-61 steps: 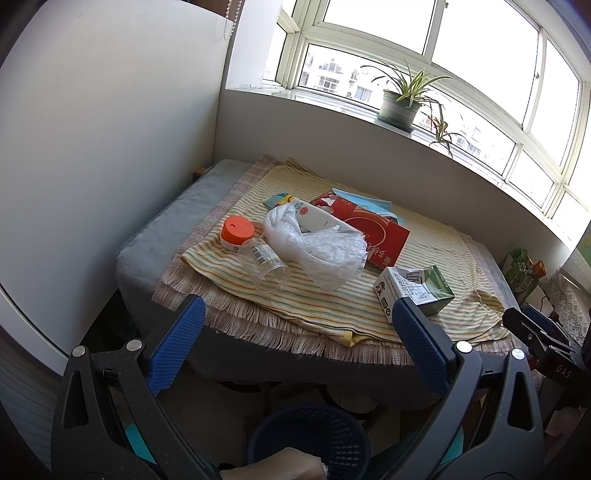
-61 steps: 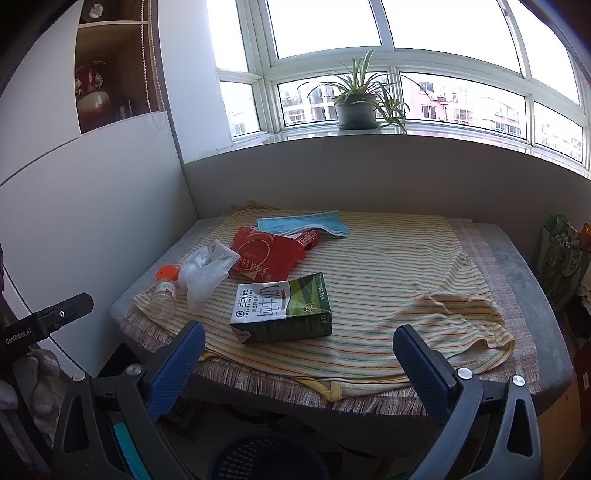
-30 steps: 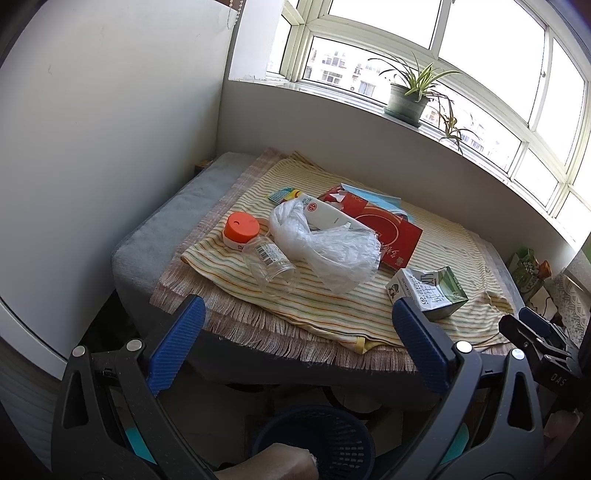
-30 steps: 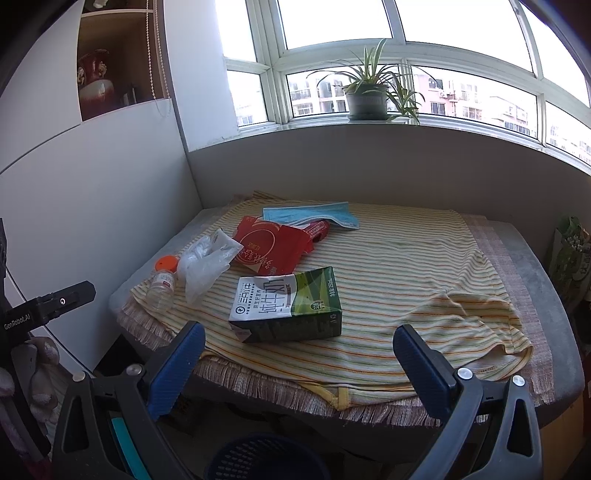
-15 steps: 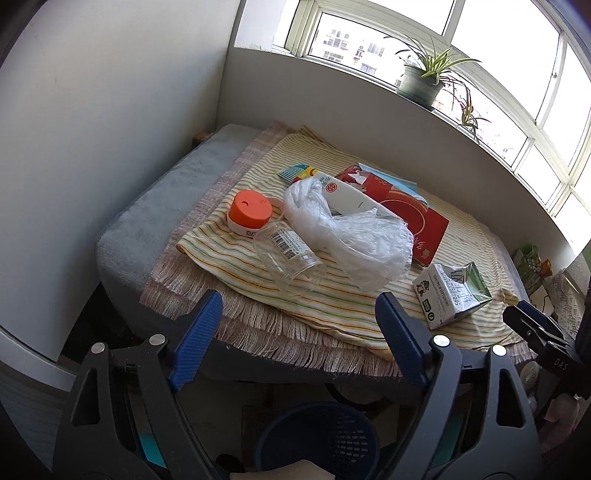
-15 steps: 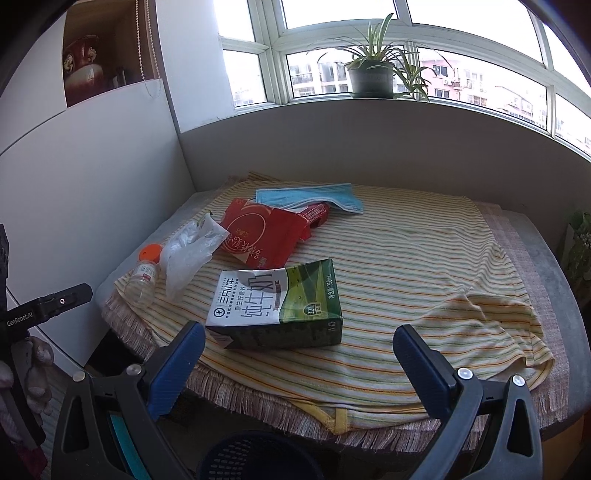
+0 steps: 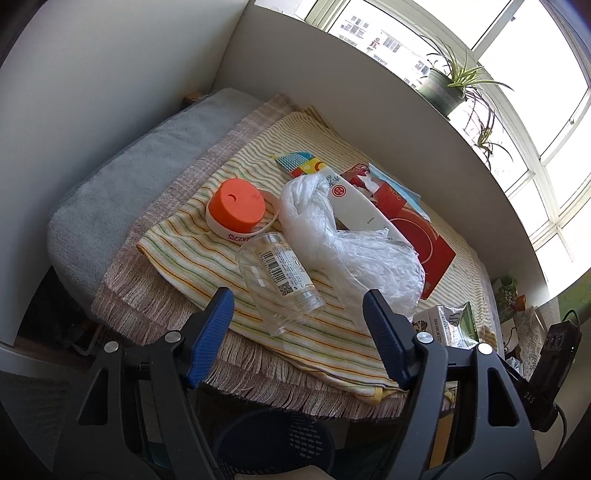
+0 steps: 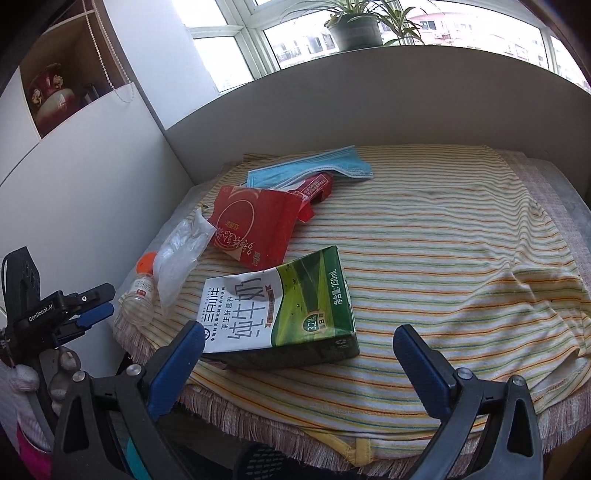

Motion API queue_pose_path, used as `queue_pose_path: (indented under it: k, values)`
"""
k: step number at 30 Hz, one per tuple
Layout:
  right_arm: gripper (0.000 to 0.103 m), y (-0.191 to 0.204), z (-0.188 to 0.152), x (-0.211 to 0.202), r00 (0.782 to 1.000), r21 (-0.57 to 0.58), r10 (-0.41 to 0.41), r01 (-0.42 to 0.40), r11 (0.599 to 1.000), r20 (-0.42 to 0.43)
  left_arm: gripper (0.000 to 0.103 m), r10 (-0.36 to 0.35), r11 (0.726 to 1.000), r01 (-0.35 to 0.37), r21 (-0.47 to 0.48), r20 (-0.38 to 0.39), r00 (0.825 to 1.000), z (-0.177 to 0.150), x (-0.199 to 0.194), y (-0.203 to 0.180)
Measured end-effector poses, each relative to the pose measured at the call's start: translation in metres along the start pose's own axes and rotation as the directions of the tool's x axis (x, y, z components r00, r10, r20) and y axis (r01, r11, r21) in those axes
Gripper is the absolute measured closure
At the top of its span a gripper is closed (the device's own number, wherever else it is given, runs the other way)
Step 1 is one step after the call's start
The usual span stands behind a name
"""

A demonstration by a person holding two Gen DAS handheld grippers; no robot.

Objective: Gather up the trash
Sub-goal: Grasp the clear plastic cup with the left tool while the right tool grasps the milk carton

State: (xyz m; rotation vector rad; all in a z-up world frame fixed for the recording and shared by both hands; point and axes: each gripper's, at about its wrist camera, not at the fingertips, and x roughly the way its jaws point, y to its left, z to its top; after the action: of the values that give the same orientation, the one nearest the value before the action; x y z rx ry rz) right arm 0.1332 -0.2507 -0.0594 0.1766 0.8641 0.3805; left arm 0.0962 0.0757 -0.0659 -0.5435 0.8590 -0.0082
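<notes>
Trash lies on a striped cloth (image 8: 443, 236) over a low table. A clear plastic bottle (image 7: 279, 278) with an orange cap (image 7: 236, 206) lies on its side just ahead of my open left gripper (image 7: 297, 304). A crumpled clear plastic bag (image 7: 351, 251) lies to its right. A green and white milk carton (image 8: 280, 306) lies just ahead of my open right gripper (image 8: 295, 345), toward its left finger. Behind are a red packet (image 8: 255, 225) and a blue face mask (image 8: 310, 166).
A dark blue mesh basket (image 7: 273, 439) stands on the floor below the table's front edge. A white wall (image 7: 110, 74) bounds the left side. A potted plant (image 8: 354, 26) sits on the windowsill. A white and red wrapper (image 7: 354, 206) lies under the bag.
Both grippers have moved forward and closer to the table. The bottle and the carton now appear larger and nearer the fingers. The left jaws have narrowed a little.
</notes>
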Motion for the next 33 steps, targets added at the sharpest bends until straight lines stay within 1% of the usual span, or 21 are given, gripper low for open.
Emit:
queue_pose_path:
  k: [2, 6, 9, 12, 14, 18, 25, 28, 31, 33]
  values:
    - [0.0, -0.007, -0.002, 0.0, 1.0, 0.065, 0.011, -0.009, 0.998, -0.025, 0.033, 0.004, 1.0, -0.004, -0.003, -0.005, 1.0, 0.002, 0.003, 0.001]
    - [0.0, -0.014, -0.013, -0.005, 0.996, 0.159, 0.075, -0.067, 0.985, -0.047, 0.033, 0.013, 1.0, -0.013, 0.002, -0.009, 1.0, 0.005, 0.007, 0.001]
    - [0.0, -0.01, -0.018, -0.005, 0.99, 0.187, 0.132, -0.12, 0.975, -0.052, 0.033, 0.022, 1.0, -0.022, 0.008, -0.017, 1.0, 0.008, 0.013, 0.001]
    - [0.001, -0.002, -0.017, -0.002, 0.988, 0.183, 0.141, -0.129, 0.975, -0.055, 0.033, 0.035, 0.999, -0.034, 0.011, -0.02, 0.999, 0.011, 0.018, 0.001]
    - [0.001, 0.003, -0.013, 0.003, 0.99, 0.178, 0.128, -0.115, 0.977, -0.064, 0.033, 0.046, 0.999, -0.045, 0.013, -0.03, 0.998, 0.012, 0.023, 0.002]
    - [0.001, 0.006, -0.003, 0.015, 0.991, 0.186, 0.102, -0.084, 0.979, -0.086, 0.033, 0.045, 0.999, -0.045, 0.0, -0.045, 0.998, 0.013, 0.031, 0.006]
    - [0.001, 0.002, 0.019, 0.036, 0.993, 0.197, 0.054, -0.033, 0.98, -0.103, 0.033, 0.045, 0.999, -0.045, -0.006, -0.05, 0.998, 0.015, 0.037, 0.008]
    - [0.001, 0.006, 0.028, 0.047, 0.993, 0.179, 0.005, 0.016, 0.984, -0.118, 0.033, 0.05, 0.999, -0.05, -0.005, -0.05, 0.997, 0.015, 0.038, 0.008]
    - [0.001, 0.017, 0.034, 0.058, 0.989, 0.125, -0.066, 0.082, 0.989, -0.133, 0.033, 0.056, 0.998, -0.056, -0.009, -0.056, 0.997, 0.015, 0.042, 0.009]
    - [0.0, 0.024, 0.037, 0.065, 0.986, 0.096, -0.097, 0.111, 0.989, -0.139, 0.033, 0.061, 0.998, -0.062, -0.006, -0.056, 0.997, 0.016, 0.044, 0.01]
